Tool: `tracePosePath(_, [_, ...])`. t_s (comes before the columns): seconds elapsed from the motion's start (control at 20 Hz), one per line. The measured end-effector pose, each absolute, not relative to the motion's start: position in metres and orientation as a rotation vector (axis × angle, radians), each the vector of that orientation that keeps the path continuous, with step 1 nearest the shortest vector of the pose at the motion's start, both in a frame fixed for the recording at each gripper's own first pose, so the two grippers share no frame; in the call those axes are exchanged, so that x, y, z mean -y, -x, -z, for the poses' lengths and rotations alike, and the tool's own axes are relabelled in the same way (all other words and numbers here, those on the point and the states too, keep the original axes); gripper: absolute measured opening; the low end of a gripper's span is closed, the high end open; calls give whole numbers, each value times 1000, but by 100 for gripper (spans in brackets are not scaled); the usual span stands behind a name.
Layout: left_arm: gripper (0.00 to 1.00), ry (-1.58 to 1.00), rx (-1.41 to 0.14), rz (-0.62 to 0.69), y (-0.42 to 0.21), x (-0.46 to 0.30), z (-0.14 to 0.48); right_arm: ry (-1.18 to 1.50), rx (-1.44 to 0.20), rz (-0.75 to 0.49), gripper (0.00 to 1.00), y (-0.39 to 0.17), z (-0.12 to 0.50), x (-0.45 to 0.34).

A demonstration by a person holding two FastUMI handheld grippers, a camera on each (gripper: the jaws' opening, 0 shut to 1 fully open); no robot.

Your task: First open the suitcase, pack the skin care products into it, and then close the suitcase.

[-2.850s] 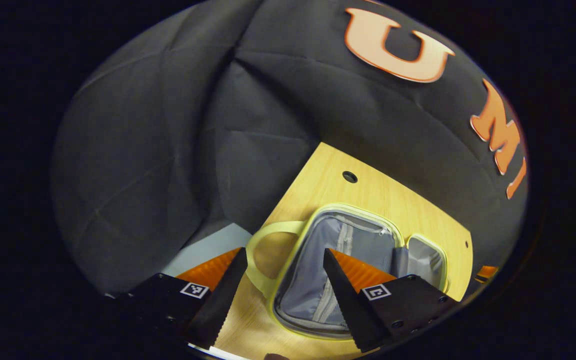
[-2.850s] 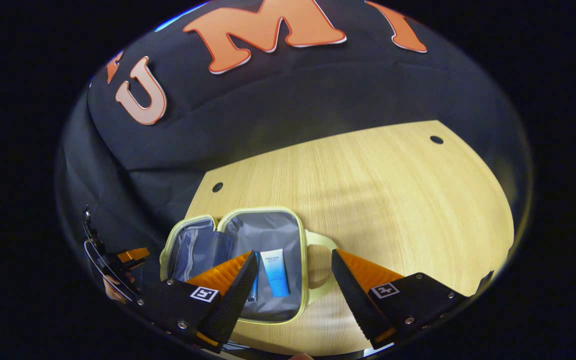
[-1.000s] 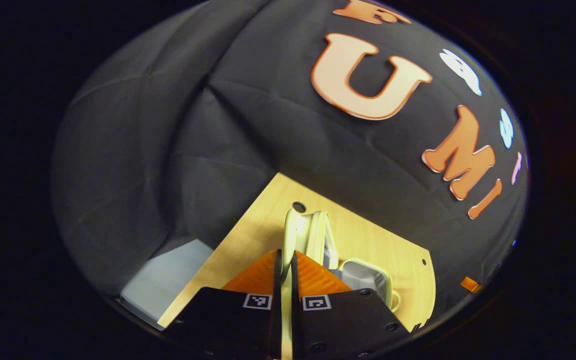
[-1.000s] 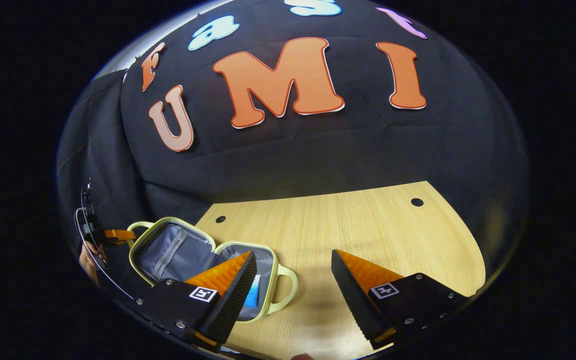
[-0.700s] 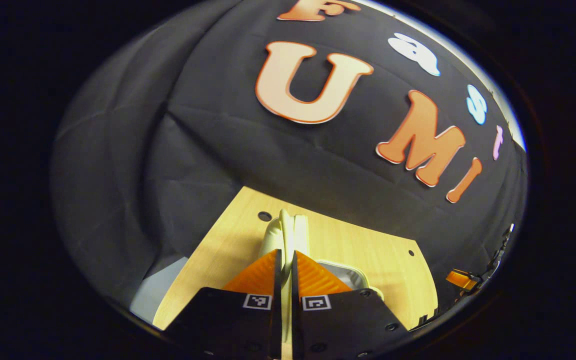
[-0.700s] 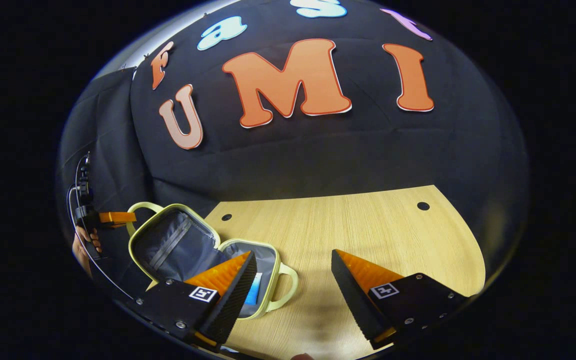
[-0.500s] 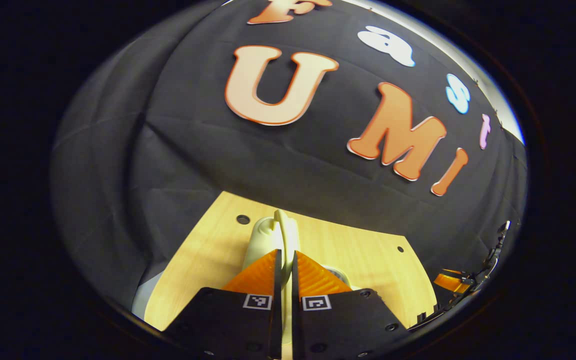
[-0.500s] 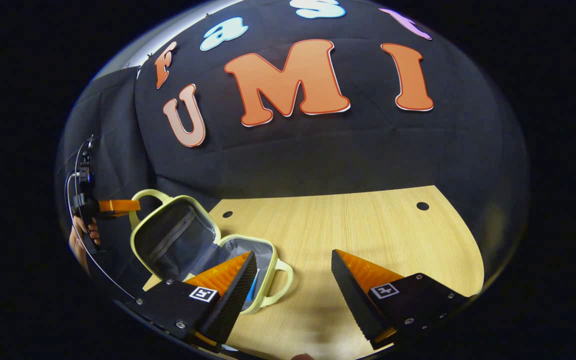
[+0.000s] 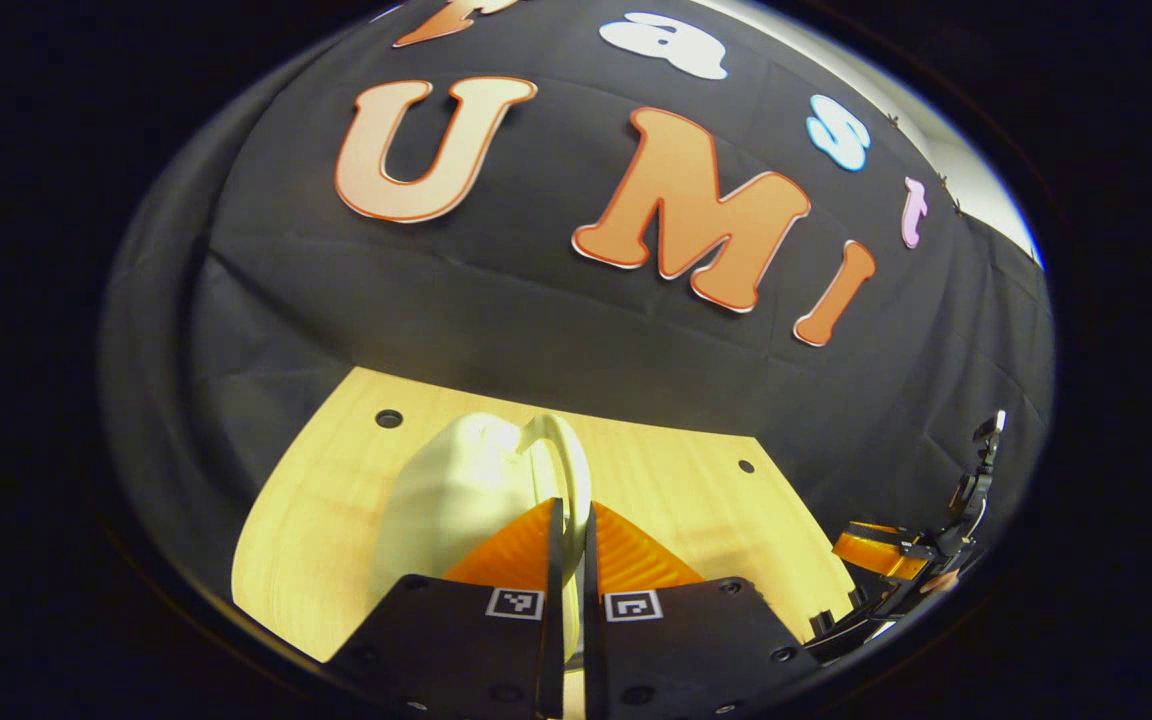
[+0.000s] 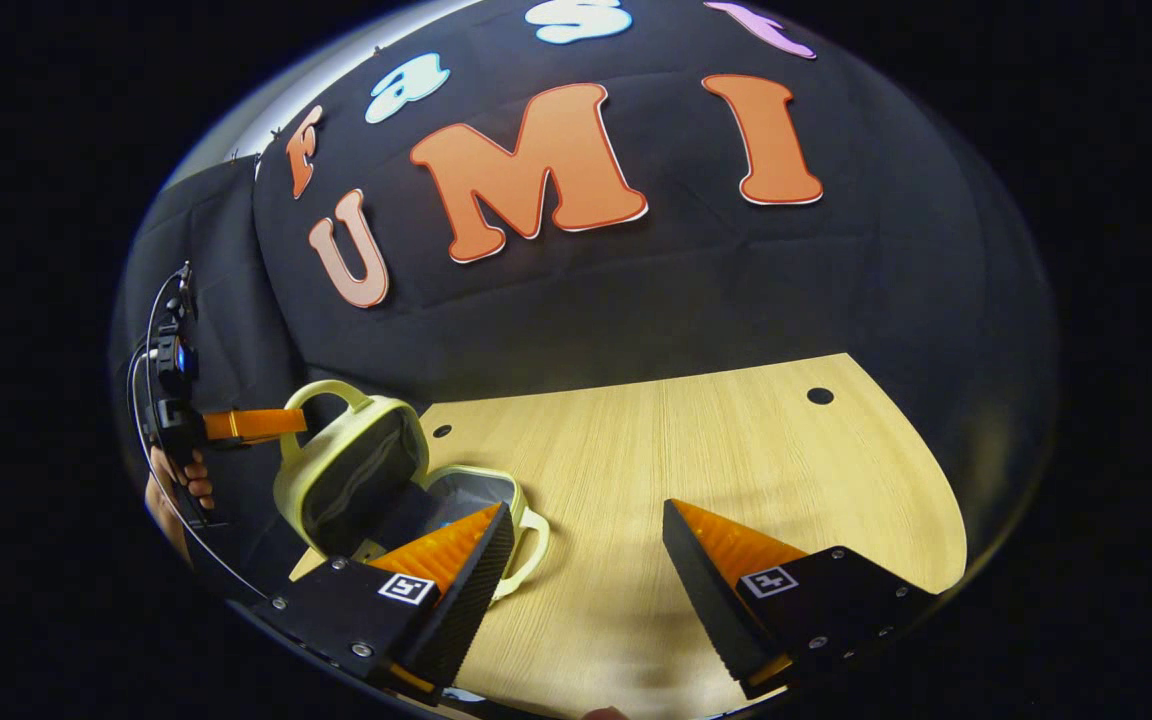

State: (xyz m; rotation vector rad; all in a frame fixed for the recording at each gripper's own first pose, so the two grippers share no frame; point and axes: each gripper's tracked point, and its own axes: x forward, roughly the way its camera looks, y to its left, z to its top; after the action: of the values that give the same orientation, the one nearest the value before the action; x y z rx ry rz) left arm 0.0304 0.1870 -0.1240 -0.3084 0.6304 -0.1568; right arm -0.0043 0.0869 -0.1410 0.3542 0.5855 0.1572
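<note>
Left gripper (image 9: 568,520) clamps raised suitcase handle (image 9: 561,455).

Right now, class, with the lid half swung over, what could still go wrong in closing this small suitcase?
1. The left tool pinches only the lid's thin handle; it may slip and drop the lid.
2. The right tool hangs open beside the suitcase, not steadying the lower half, so the case might slide on the wooden table.
3. What lies inside is mostly hidden, so something could catch in the rim.
</note>
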Motion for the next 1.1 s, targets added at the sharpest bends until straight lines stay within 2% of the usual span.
tracePosePath(0.45, [8,327,-718,276,-23,-99,181,-355,-606,-143,95,22,160,-42])
tracePosePath(0.85, [8,166,-864,330,-8,-40,263,-361,-609,-143,95,26,169,-32])
tracePosePath(0.95, [17,98,-912,328,-1,-32,281,-349,-612,-152,95,28,170,-32])
tracePosePath(1.1, [17,-53,-914,314,0,-33,295,-338,-611,-145,95,28,172,-25])
